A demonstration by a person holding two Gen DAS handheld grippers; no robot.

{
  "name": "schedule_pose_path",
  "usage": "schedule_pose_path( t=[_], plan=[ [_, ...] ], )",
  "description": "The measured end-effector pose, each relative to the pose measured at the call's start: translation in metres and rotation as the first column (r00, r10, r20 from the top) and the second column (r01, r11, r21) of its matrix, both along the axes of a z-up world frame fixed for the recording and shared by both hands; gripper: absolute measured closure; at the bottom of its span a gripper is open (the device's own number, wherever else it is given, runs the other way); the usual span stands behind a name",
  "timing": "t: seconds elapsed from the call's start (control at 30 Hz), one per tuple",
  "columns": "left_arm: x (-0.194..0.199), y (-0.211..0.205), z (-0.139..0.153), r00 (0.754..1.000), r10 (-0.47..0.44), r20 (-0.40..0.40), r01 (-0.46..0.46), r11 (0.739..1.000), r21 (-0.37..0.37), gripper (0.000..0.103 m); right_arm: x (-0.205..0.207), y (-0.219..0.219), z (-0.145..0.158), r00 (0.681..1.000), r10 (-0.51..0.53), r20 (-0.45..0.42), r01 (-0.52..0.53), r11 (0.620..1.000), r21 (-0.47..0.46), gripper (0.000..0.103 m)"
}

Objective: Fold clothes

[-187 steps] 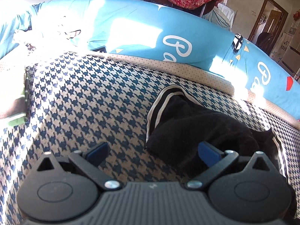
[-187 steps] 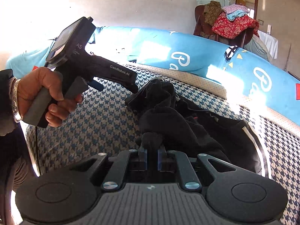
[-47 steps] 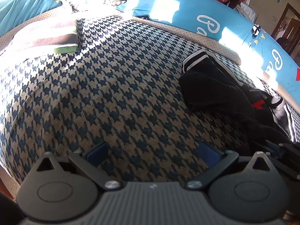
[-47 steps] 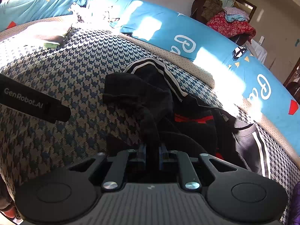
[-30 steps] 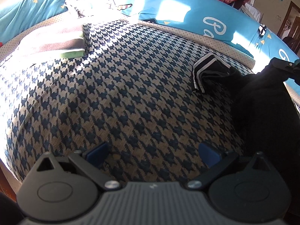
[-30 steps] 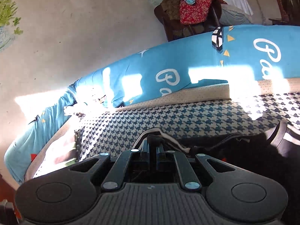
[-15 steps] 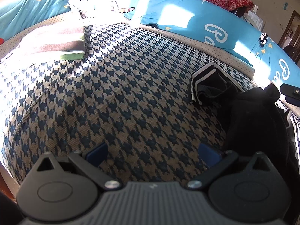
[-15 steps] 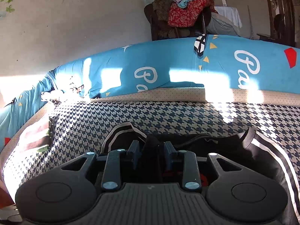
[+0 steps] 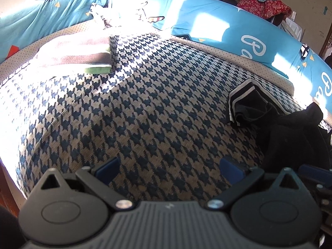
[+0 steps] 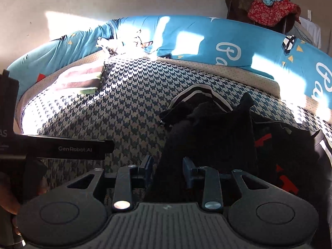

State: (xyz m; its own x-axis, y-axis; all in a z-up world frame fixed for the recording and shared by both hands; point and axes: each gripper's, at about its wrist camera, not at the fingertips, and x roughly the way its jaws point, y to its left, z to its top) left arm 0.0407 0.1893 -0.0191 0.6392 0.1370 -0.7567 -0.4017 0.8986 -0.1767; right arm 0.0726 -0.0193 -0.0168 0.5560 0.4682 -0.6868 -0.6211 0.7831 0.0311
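While a folded stack [image 9: 83, 57] lies upper left, the black garment [image 10: 209, 128] sprawls unfolded at lower right, the right gripper [image 10: 167, 169] having just loosened its jaws around the cloth and the left gripper [image 9: 168, 167] gaping empty.

Black garment [image 10: 209, 137], crumpled and unfolded, heaped on the houndstooth bed cover [image 10: 132, 103] toward its right side. A white-striped edge [image 10: 197, 91] lies at the heap's far end; red markings [image 10: 263, 140] show among the folds at right. In the left wrist view the same heap [image 9: 290, 132] sits at the right edge, striped end [image 9: 238, 99] leftmost.
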Motion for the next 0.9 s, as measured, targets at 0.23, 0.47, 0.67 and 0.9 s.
schedule_pose_path(
  t=[0.23,0.47,0.67,0.9],
  plan=[
    [0.002,0.002,-0.001,1.0,-0.008,-0.003,0.008,1.0,-0.01,0.0,0.012,0.022,-0.024,0.999,-0.035,-0.022,0.033,0.997,-0.076,0.048],
    [0.003,0.004,-0.001,1.0,-0.018,0.001,0.018,1.0,-0.025,0.0,0.019,0.028,-0.048,0.996,-0.092,-0.002,0.091,0.984,-0.156,0.049],
    [-0.002,0.005,0.01,0.998,-0.032,0.047,0.033,0.999,-0.024,0.0,0.02,0.02,-0.042,0.994,-0.095,-0.052,0.091,0.993,-0.072,0.085],
    [-0.013,0.013,0.032,0.994,-0.035,0.101,0.037,0.999,-0.025,0.0,0.004,0.018,-0.029,0.996,-0.024,-0.087,0.027,0.999,0.026,0.094]
  ],
)
